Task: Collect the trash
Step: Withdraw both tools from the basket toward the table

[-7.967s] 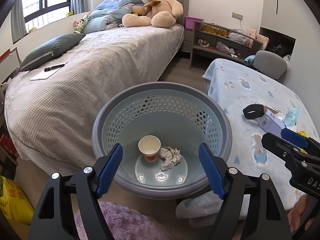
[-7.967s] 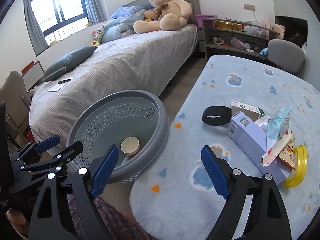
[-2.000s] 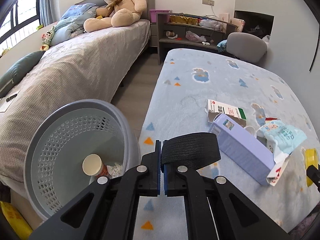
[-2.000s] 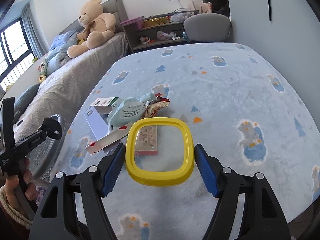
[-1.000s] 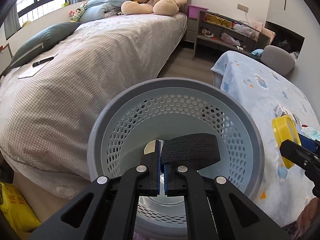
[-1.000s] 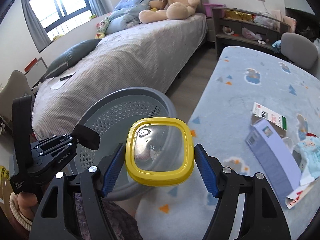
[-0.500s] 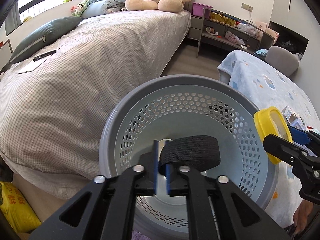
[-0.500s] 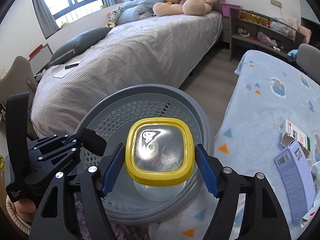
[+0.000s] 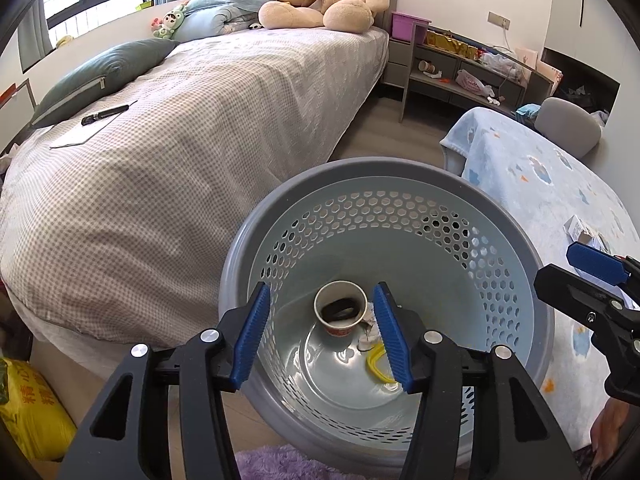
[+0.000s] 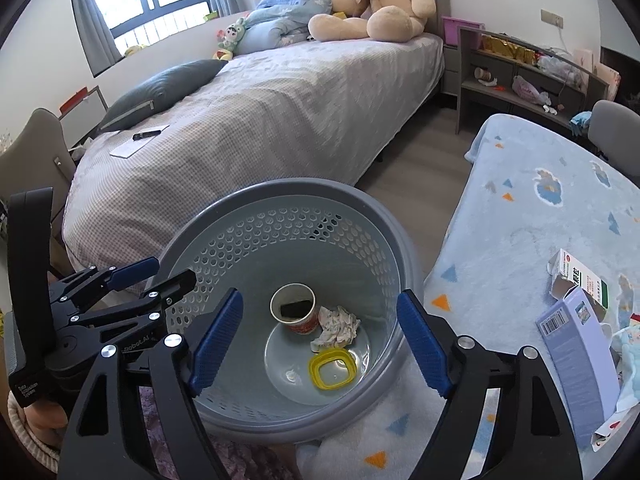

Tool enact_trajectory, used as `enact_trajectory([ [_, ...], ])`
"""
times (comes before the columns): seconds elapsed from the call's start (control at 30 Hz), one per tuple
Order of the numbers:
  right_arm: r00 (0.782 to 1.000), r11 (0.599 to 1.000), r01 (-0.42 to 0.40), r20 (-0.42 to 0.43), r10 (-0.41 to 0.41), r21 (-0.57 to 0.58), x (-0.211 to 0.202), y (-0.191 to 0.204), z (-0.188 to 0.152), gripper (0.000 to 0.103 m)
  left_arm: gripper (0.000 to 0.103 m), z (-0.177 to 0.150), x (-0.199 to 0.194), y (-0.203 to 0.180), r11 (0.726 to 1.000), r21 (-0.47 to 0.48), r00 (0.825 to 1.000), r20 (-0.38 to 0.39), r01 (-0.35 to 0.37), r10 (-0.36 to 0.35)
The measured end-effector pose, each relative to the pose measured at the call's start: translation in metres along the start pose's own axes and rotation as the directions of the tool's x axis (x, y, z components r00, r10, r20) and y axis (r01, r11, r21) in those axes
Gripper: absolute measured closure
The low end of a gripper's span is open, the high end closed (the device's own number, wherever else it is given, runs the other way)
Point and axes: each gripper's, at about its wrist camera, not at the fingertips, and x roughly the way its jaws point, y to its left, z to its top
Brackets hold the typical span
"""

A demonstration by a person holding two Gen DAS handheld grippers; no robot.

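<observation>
Black band (image 9: 340, 311) and yellow lid (image 10: 332, 372) dropped into basket (image 10: 396, 236).

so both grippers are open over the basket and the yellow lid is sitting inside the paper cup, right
Not quite. The yellow lid lies flat on the floor of the basket, beside the paper cup, as the right wrist view shows. The cup holds a black band. The left gripper and the right gripper are open over the basket.

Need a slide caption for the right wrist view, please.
Right gripper, jaws open, above the grey basket holding a paper cup, crumpled tissue and yellow lid.
</observation>
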Motion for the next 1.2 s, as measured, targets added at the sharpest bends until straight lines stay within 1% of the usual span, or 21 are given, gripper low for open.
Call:
enact_trajectory([
  [0.1, 1.000, 1.000, 0.000, 0.000, 0.000, 0.002, -0.001, -0.001, 0.000, 0.025, 0.047, -0.001, -0.003, -0.001, 1.000, 0.001, 1.000, 0.009, -0.008, 0.008],
  [0.3, 1.000, 1.000, 0.002, 0.001, -0.002, 0.008, -0.007, -0.003, -0.003, 0.025, 0.047, -0.004, -0.011, -0.002, 1.000, -0.001, 0.999, 0.023, -0.024, 0.024],
  [0.4, 1.000, 1.000, 0.001, 0.005, -0.001, 0.012, -0.011, -0.004, -0.005, 0.025, 0.043, -0.005, -0.015, -0.003, 1.000, 0.002, 0.999, 0.033, -0.030, 0.030],
  [0.63, 1.000, 1.000, -0.005, 0.014, 0.004, 0.022, -0.022, -0.006, -0.011, 0.025, 0.042, -0.007, -0.029, -0.008, 0.999, 0.001, 0.998, 0.051, -0.033, 0.033],
  [0.9, 0.999, 0.999, 0.012, 0.039, -0.014, 0.044, -0.049, -0.017, -0.023, 0.025, 0.042, -0.014, -0.049, -0.025, 1.000, 0.011, 0.998, 0.068, -0.014, 0.013],
  [1.2, 0.996, 0.994, 0.062, 0.055, -0.068, 0.093, -0.090, -0.044, -0.050, 0.025, 0.042, -0.024, -0.079, -0.058, 0.999, 0.032, 0.995, 0.090, 0.027, -0.030],
])
